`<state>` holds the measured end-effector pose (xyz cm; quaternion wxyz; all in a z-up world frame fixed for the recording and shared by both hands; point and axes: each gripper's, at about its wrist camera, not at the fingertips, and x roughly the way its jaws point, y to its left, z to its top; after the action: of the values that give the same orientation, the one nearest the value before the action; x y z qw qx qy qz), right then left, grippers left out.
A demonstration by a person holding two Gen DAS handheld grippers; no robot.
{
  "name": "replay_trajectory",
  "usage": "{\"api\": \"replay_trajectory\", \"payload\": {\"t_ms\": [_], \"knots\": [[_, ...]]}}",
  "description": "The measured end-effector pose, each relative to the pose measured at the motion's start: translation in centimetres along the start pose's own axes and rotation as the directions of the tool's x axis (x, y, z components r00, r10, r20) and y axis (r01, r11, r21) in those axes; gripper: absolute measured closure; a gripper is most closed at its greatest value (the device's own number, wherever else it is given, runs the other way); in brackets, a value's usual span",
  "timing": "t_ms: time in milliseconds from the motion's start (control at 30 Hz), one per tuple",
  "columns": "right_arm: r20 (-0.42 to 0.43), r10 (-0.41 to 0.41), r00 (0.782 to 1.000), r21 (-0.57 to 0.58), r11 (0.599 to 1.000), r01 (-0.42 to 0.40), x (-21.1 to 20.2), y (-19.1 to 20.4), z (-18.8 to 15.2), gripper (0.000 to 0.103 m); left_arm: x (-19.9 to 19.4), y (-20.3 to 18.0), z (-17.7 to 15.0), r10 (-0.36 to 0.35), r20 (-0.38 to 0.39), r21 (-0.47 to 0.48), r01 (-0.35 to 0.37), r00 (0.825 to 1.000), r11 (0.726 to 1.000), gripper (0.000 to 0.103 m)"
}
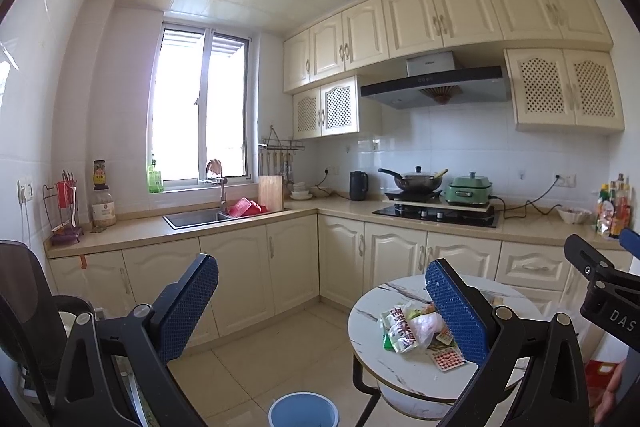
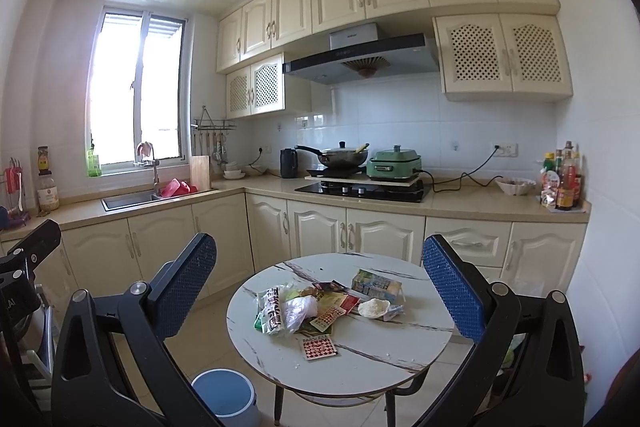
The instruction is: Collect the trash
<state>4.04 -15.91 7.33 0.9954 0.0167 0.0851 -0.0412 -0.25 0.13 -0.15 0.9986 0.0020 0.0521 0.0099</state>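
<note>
Left wrist view: left gripper (image 1: pixel 320 311) held above the floor, fingers wide apart, empty; trash pile (image 1: pixel 416 331) on the round marble table (image 1: pixel 368 311) at right, partly hidden behind the right finger; blue bin (image 1: pixel 303 409) on the floor, near. Right wrist view: right gripper (image 2: pixel 320 287) fingers spread wide, empty; trash pile (image 2: pixel 320 307) mid-table (image 2: pixel 400 347); blue bin (image 2: pixel 224 393) near left, below the table edge
</note>
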Motion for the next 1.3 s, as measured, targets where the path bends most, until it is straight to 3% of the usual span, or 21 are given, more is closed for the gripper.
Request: {"api": "replay_trajectory", "payload": {"t_ms": [1300], "knots": [[-0.009,0.008,1.000,-0.004,1.000,-0.008,0.48,0.44,-0.99,0.000,0.16,-0.13,-0.12,0.001,-0.008,0.004,-0.001,1.000,1.000,0.001]]}}
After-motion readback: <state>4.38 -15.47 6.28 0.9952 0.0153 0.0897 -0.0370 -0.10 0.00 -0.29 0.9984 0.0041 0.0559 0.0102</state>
